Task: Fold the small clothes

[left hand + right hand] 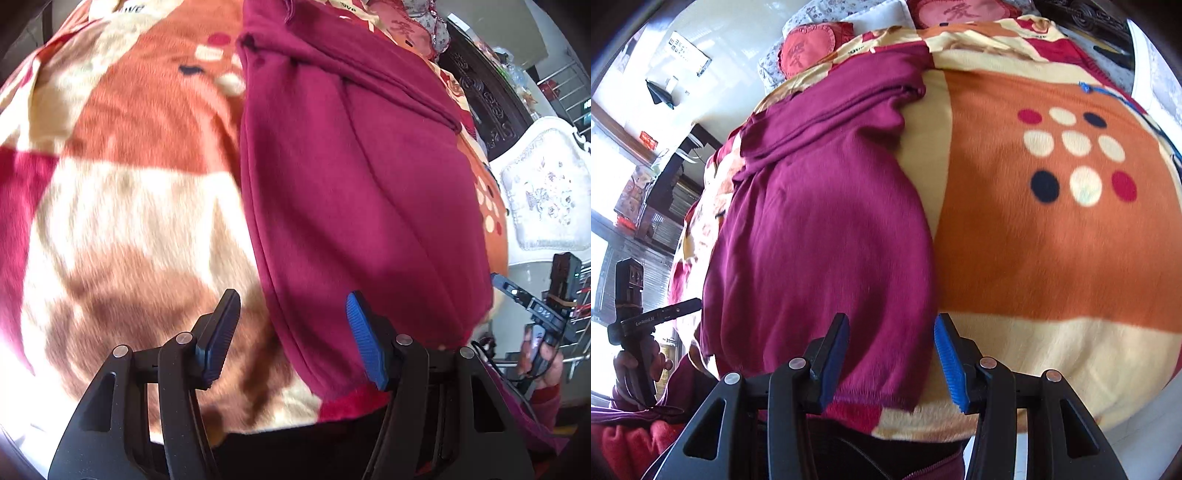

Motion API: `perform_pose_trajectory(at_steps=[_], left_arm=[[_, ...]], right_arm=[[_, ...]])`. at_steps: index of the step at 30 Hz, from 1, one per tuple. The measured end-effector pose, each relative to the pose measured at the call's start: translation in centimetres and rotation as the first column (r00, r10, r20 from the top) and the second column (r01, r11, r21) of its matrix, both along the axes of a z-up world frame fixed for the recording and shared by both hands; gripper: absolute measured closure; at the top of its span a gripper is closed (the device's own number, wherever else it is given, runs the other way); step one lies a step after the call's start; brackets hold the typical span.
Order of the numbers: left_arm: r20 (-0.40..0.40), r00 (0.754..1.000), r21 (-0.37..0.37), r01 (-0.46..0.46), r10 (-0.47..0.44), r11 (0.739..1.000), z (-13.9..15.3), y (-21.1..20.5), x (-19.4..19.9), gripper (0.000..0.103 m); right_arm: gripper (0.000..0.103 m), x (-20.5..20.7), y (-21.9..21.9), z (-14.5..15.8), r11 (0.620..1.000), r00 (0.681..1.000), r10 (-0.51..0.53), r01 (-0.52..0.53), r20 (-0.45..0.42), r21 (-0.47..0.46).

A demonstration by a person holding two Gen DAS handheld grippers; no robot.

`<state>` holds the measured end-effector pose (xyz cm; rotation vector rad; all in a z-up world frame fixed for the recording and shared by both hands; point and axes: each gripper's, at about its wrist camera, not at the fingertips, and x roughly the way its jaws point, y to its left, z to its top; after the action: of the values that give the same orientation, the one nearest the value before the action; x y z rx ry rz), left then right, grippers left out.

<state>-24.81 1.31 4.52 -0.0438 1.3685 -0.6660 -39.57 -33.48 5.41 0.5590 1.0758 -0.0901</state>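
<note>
A magenta knit garment (354,184) lies lengthwise on a bed blanket, folded over at its far end. It also shows in the right wrist view (820,229). My left gripper (291,336) is open and empty, hovering over the garment's near left hem corner. My right gripper (890,358) is open and empty, hovering over the garment's near right hem corner. The other gripper shows at the edge of each view, the right one (532,302) and the left one (646,321).
The fleece blanket (1052,240) has orange, cream and red patches with dots. Red cushions (809,48) lie at the far end of the bed. A white padded chair (546,192) and dark carved furniture (484,96) stand beside the bed.
</note>
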Motion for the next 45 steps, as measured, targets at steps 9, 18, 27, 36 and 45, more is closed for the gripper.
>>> perform_pose_trajectory(at_steps=[9, 18, 27, 36, 45], left_arm=[[-0.082, 0.996, -0.024, 0.021, -0.023, 0.999, -0.3, 0.2, -2.5, 0.043], [-0.082, 0.995, -0.032, 0.063, -0.065, 0.998, 0.2, -0.5, -2.9, 0.043], [-0.12, 0.992, -0.043, 0.023, -0.028, 0.999, -0.7, -0.8, -2.0, 0.043], [-0.135, 0.99, -0.066, 0.024, -0.033, 0.998, -1.1, -0.8, -1.2, 0.043], [-0.17, 0.985, -0.139, -0.029, 0.005, 0.99, -1.3, -0.6, -0.1, 0.043]], right_arm=[[0.056, -1.1, 0.2, -0.6, 1.0, 1.0, -0.012, 0.012, 0.001, 0.017], [0.056, -1.5, -0.7, -1.1, 0.999, 0.999, -0.032, 0.032, 0.0, 0.03], [0.056, -1.7, -1.7, -1.9, 0.997, 0.998, -0.06, 0.06, -0.005, 0.056], [0.056, -1.6, -2.7, -2.6, 0.988, 0.996, -0.092, 0.09, 0.009, 0.128], [0.08, -1.2, -0.9, -2.8, 0.989, 0.997, -0.008, -0.002, 0.071, 0.146]])
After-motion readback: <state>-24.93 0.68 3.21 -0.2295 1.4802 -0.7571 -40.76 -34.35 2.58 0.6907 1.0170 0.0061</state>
